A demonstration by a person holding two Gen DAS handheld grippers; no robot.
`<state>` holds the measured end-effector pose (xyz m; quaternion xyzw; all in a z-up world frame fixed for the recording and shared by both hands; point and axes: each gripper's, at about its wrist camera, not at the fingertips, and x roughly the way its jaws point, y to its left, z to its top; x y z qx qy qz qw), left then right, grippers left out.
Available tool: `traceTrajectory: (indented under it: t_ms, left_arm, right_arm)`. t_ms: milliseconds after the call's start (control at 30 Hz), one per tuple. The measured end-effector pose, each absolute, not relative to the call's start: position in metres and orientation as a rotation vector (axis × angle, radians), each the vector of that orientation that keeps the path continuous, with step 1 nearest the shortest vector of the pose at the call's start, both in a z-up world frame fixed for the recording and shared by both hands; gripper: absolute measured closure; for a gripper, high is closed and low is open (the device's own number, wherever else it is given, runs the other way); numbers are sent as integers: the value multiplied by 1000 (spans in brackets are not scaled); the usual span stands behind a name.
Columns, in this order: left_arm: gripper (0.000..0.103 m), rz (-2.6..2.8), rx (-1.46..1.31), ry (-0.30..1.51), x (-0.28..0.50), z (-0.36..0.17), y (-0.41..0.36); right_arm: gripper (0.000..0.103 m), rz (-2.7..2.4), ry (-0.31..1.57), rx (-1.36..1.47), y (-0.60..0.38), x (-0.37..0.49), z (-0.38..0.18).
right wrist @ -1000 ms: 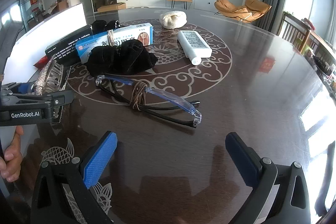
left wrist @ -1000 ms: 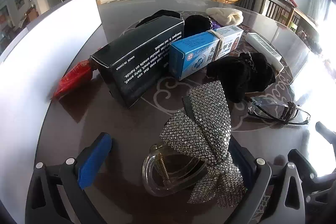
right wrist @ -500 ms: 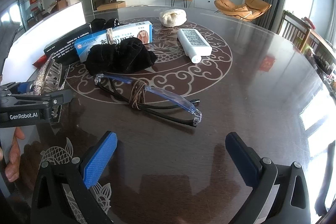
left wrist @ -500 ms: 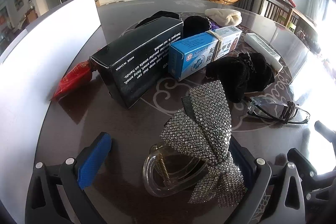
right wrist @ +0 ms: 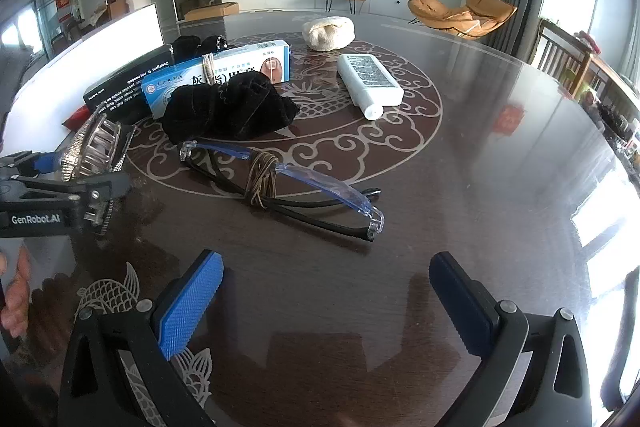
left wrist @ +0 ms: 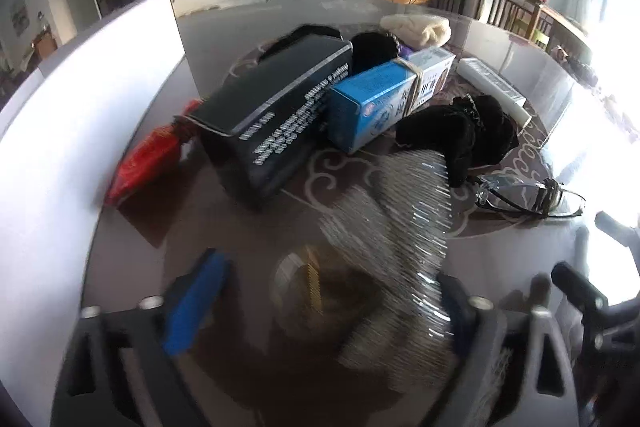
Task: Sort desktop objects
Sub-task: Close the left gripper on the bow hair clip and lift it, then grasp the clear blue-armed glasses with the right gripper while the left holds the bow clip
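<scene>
Left wrist view: the left gripper [left wrist: 324, 297] is seen low in the frame, blurred, its jaws having just been closing with the rhinestone bow hair clip [left wrist: 396, 251] between them. The right pad lies against the bow; the left blue pad [left wrist: 196, 307] stands apart from it. A black box [left wrist: 272, 115] and a blue-and-white medicine box [left wrist: 384, 99] sit mid-frame, with a red packet [left wrist: 144, 159] at left.

Right wrist view: the right gripper [right wrist: 326, 301] is held wide and empty over bare dark table [right wrist: 500, 155]. Folded glasses [right wrist: 280, 183] bound with a band lie at centre, a black cloth [right wrist: 228, 111] above them, and a white tube [right wrist: 370, 83] at upper centre.
</scene>
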<state>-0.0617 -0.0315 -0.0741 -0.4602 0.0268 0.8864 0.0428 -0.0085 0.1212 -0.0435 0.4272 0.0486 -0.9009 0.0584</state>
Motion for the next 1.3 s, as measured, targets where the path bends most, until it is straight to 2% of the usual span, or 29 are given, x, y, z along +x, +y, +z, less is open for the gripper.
traceTrajectory:
  t_ms: [33,67,133,433,600,700,800,867,967,1067,1100,1133,1167,1200,1233,1267,1300]
  left_arm:
    - [41,2709,-1395,88,-59,-72,-34]
    - [51,2705,-1385,95,-57,-70,-38]
    - [53,2694,-1375,89,-54,-69,-45]
    - [53,2658,-1304,129,-31,-69,-57]
    - [53,2591,-1291,176,-22,-70,-57]
    - [52,2564,-1296,196,-18,-69,-56]
    - [44,2531,-1313,209,-21,-69,-52]
    - [31,2508,-1322,225,-20,-70,-48]
    - [19,2494,-1323,261,-24,-72,-39]
    - [21,2488,-1326,241,-29,-72,-35]
    - [26,2493,-1324,234,-30,-72,-34]
    - [44,2506,-1314,234,-31,-70,-33]
    - [50,2505,-1307,213,-33,-67,-33]
    - [52,2503,-1313,200,-33,-66,-32]
    - [52,2504,-1317,185,-34,-66,-33]
    - [53,2507,-1319,168,-33,-65,-35]
    - [53,2516,-1314,157,-31,-64,-36]
  right_arm:
    - [0,-2729,145,1296,121,-9,-43]
    - [0,-2729,142,1296,122,-8,-43]
    - [0,-2734,136,1298,122,-8,-43]
    - [0,-2630,92,1321,129,-14,-43]
    - [0,-2492,285,1329,116,-41,-33]
    - [0,-2424,420,1182,99,-54,-23]
    - [0,-2326,529,1186,82,-69,-31]
    - [0,-2251,572,1221,71,-74,-41]
    - [0,-2222,578,1204,62,-74,-41]
    - [0,-2206,493,1279,62,-81,-44]
    - [0,-2199,445,1327,65,-85,-46]
    - [2,-2208,434,1350,66,-86,-45]
    - [14,-2212,428,1359,67,-86,-43]
    - [52,-2230,415,1349,69,-84,-37]
    - [76,-2234,374,1352,73,-84,-32]
    - [81,-2225,310,1372,79,-86,-28]
    - [82,-2222,261,1384,83,-88,-24]
